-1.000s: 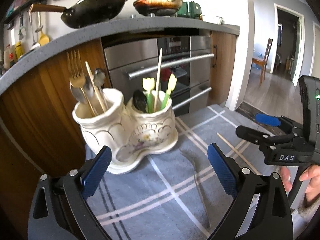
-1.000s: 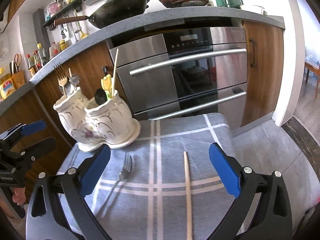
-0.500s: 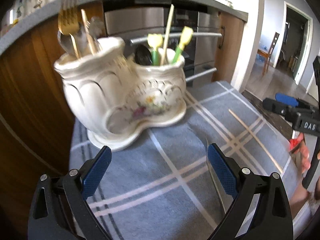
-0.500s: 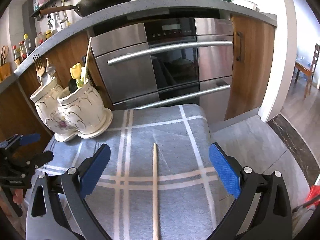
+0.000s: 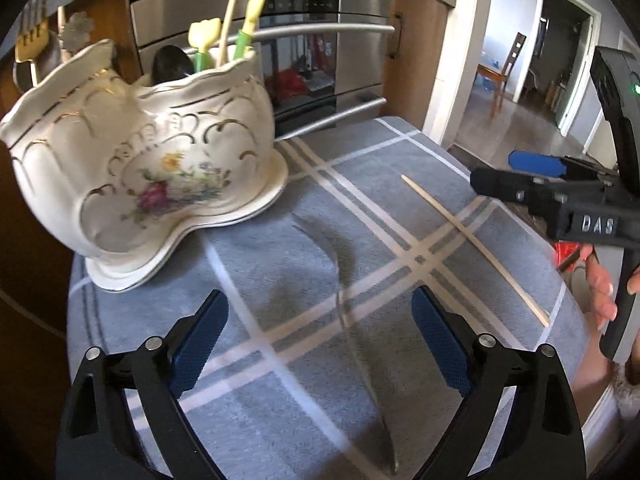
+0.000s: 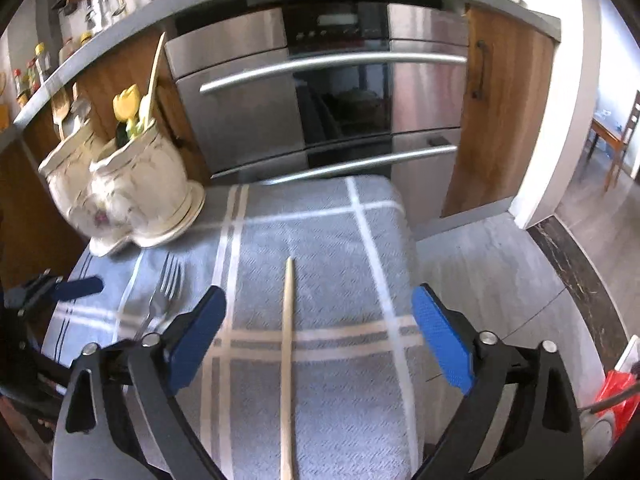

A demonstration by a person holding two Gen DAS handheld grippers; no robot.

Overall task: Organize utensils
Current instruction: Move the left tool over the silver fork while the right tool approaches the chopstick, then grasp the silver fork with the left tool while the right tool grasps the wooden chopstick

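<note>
A cream ceramic double holder (image 5: 160,168) (image 6: 128,192) stands at the back left of a grey striped cloth (image 5: 280,400) (image 6: 340,240), with several utensils upright in it. A steel fork (image 5: 372,392) (image 6: 160,300) lies flat on the cloth between the spread fingers of my left gripper (image 5: 316,300), whose jaws are closing without touching it. A wooden chopstick (image 6: 288,340) (image 5: 476,244) lies lengthwise between the fingers of my right gripper (image 6: 318,296). Its jaws are also closing, and its pads are clear of the stick. Each gripper shows in the other's view, the right gripper (image 5: 520,188) and the left gripper (image 6: 60,288).
A steel oven (image 6: 320,100) with bar handles and wooden cabinets (image 6: 504,112) stand just behind the cloth under a grey countertop. Bare floor (image 6: 500,280) drops off to the right of the cloth. A hand (image 5: 600,292) holds the right gripper.
Both grippers have sunk toward the cloth and tipped downward. The left has come closer to the holder and over the fork. The chopstick has shifted left between the right fingers. Both jaws have narrowed slightly.
</note>
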